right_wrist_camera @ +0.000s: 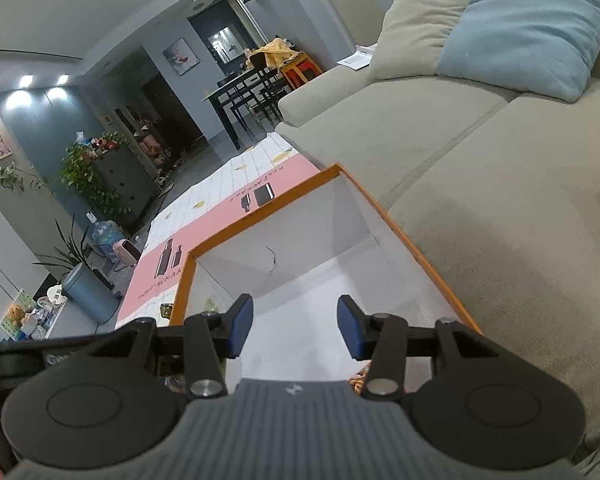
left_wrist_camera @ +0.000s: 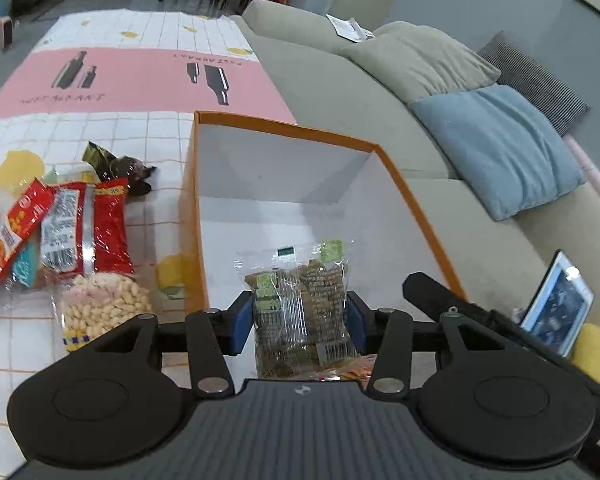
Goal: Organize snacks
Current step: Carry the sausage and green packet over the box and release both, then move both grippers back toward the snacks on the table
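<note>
Pinching a clear packet of greenish-brown snacks (left_wrist_camera: 302, 312) between its blue pads (left_wrist_camera: 244, 322), the left gripper (left_wrist_camera: 302, 320) holds it upright over the near end of the orange-rimmed box (left_wrist_camera: 284, 130). The jaws are closed on the packet's sides, squeezing the crinkly film at about mid-height, so the printed top flap stands free above and the barcode end hangs below. That grip looks chosen to keep the packet vertical, judging by the task, so it can be stood or dropped neatly inside rather than tossed in flat. Beneath it, at the near edge of the box, a sliver of orange-patterned wrapper (left_wrist_camera: 352, 372) shows; whether it lies on the box floor cannot be told.

The box's white interior is otherwise bare in both views, which suggests the sorting is in its early part. The right gripper (right_wrist_camera: 295, 330) hovers over the same box with its jaws spread apart and nothing between them, probably waiting its turn or ready to steady something.

Left of the box, on the checked tablecloth (left_wrist_camera: 148, 132), the unsorted heap lies close together: a red packet (left_wrist_camera: 96, 228), a bag of pale puffs (left_wrist_camera: 104, 304), an orange-red packet (left_wrist_camera: 16, 232) and a dark wrapper (left_wrist_camera: 120, 168) farther back. The box sits at the table edge beside the grey sofa (left_wrist_camera: 340, 92), where a blue cushion (left_wrist_camera: 496, 148) rests.
</note>
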{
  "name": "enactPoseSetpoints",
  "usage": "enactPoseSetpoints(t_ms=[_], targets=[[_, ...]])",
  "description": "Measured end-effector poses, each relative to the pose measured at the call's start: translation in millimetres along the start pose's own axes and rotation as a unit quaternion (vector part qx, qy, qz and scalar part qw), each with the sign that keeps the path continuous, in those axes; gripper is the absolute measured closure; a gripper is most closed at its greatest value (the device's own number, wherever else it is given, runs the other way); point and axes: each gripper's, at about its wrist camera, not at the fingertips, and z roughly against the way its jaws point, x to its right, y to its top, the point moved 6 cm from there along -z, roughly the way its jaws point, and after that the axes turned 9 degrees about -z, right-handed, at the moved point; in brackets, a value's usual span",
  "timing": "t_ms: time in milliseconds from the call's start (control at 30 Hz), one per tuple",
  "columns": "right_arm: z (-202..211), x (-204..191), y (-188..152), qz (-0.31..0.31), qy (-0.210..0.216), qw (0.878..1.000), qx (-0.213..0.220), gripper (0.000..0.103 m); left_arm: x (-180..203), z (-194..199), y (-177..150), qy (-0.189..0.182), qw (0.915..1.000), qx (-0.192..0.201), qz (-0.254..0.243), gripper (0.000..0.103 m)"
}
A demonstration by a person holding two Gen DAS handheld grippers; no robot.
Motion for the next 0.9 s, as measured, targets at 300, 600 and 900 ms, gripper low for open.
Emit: enactPoseSetpoints(t_ms=[300, 600, 900], targets=[[-6, 2, 1, -0.007, -0.006, 1.000, -0.008, 0.057, 4, 15, 1, 0.022, 0.9990, 0.006, -0.039, 0.023], [-13, 2, 0, -0.003, -0.006, 1.000, -0.015, 0.057, -4, 45, 17, 0.042, 0.9980, 0.039, -0.025, 0.022], [-10, -13, -1, 0.015, 0.023, 1.000, -0.009, 0.057, -39, 78, 25, 0.093, 0.9933, 0.069, -0.013, 0.019]])
